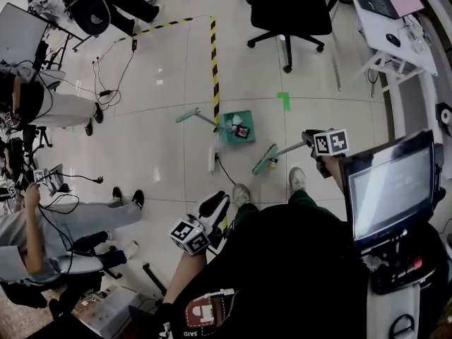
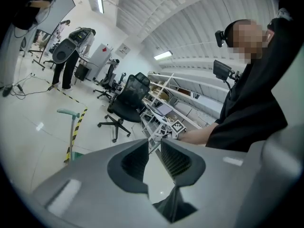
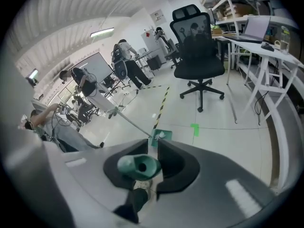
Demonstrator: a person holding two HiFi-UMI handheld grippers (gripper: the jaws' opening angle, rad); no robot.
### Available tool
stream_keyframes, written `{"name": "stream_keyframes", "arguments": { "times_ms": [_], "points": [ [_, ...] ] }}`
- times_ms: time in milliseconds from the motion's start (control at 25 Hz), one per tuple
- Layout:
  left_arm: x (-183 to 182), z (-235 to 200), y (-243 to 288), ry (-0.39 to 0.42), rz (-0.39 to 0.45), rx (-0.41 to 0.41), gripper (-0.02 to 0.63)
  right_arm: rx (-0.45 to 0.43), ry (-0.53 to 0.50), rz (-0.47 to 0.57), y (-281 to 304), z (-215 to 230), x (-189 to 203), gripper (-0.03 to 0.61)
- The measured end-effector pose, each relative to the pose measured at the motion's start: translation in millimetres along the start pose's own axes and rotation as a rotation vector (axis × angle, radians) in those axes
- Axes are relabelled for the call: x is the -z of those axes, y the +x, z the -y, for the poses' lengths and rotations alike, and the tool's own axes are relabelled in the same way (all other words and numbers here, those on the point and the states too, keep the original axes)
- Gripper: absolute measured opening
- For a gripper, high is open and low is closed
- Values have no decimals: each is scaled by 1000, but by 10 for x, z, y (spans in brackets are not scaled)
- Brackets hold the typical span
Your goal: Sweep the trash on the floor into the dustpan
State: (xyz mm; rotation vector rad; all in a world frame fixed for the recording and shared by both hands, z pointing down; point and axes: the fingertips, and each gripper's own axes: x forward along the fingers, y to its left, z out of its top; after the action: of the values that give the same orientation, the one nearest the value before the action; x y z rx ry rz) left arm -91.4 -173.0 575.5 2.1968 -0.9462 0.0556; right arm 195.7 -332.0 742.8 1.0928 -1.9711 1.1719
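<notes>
A teal dustpan [image 1: 227, 127] stands on the floor past my feet with scraps of trash [image 1: 239, 129] inside; its long handle [image 1: 188, 114] leans up to the left. The broom's teal brush [image 1: 265, 159] rests on the floor to the dustpan's right, a small piece of trash [image 1: 272, 163] beside it. My right gripper [image 1: 308, 141] is shut on the broom handle [image 3: 137, 166], with the dustpan [image 3: 161, 136] ahead of its jaws. My left gripper [image 1: 215, 205] hangs low by my left leg; its jaws [image 2: 155, 148] stand close together and hold nothing. The dustpan handle [image 2: 71, 114] rises at its left.
Black-and-yellow tape [image 1: 214, 55] runs across the floor behind the dustpan, beside a green mark [image 1: 284, 99]. A white power strip [image 1: 212, 159] with its cable lies left of my shoes. An office chair [image 1: 289, 9], a desk [image 1: 395, 20], a monitor cart [image 1: 392, 189] and a seated person [image 1: 63, 217] ring the spot.
</notes>
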Motion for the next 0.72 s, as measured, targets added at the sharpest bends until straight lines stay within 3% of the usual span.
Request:
{"name": "stream_keyframes", "arguments": {
  "times_ms": [320,560,720],
  "points": [
    [-41,-108,240,-13,-20,65,83,54,53,-108,-15,95,342,57],
    [3,-325,-6,-56,-40,-12,83,128,106,-138,331,331,548,57],
    [155,-421,-190,-88,-60,-58,83,181,124,-108,649,546,477,55]
  ]
}}
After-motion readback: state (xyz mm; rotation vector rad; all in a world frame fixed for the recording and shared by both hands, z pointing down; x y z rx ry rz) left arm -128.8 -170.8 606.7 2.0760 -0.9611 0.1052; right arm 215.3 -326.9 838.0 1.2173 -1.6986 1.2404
